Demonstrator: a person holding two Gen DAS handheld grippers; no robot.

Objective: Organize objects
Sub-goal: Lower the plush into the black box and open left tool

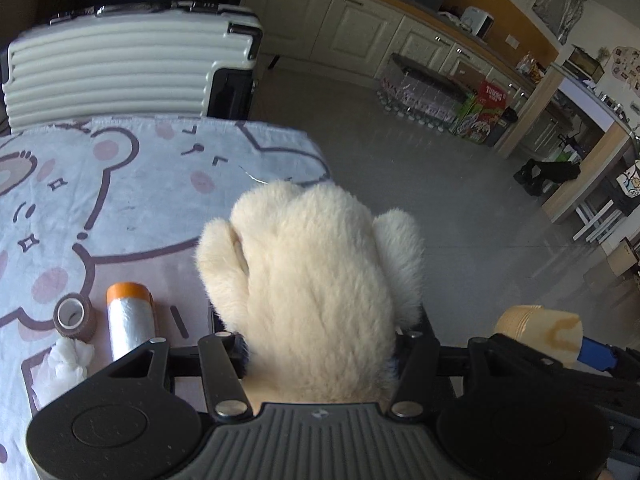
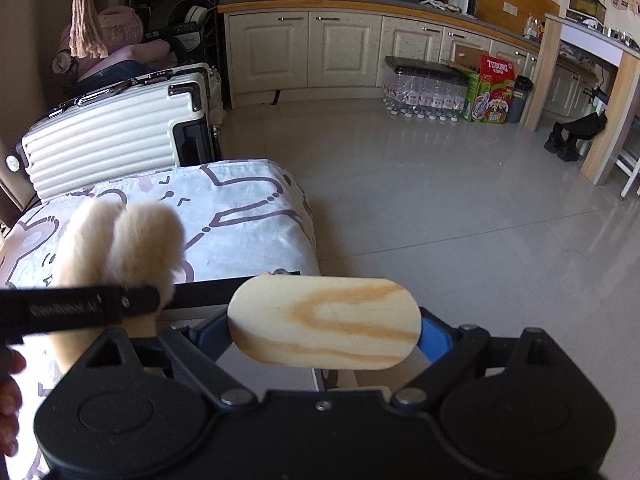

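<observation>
In the left wrist view, a pair of fluffy cream mittens (image 1: 312, 280) stands upright between the jaws of my left gripper (image 1: 320, 320), which is shut on them; the fur hides most of both fingers. They hang over the near right corner of the bear-print cloth (image 1: 120, 208). My right gripper (image 2: 320, 332) is shut on a pale oval wooden block (image 2: 324, 322), with blue pads (image 2: 436, 336) pressing on its two ends. The block (image 1: 538, 332) also shows at the right of the left wrist view. The mittens (image 2: 120, 240) appear at the left of the right wrist view.
On the cloth lie a brown tape roll (image 1: 74, 318), an orange-capped plastic film roll (image 1: 130, 320) and a crumpled white tissue (image 1: 66, 360). A white suitcase (image 1: 128, 68) stands behind the table. Grey floor (image 2: 440, 200) opens to the right, with cabinets (image 2: 304, 52) beyond.
</observation>
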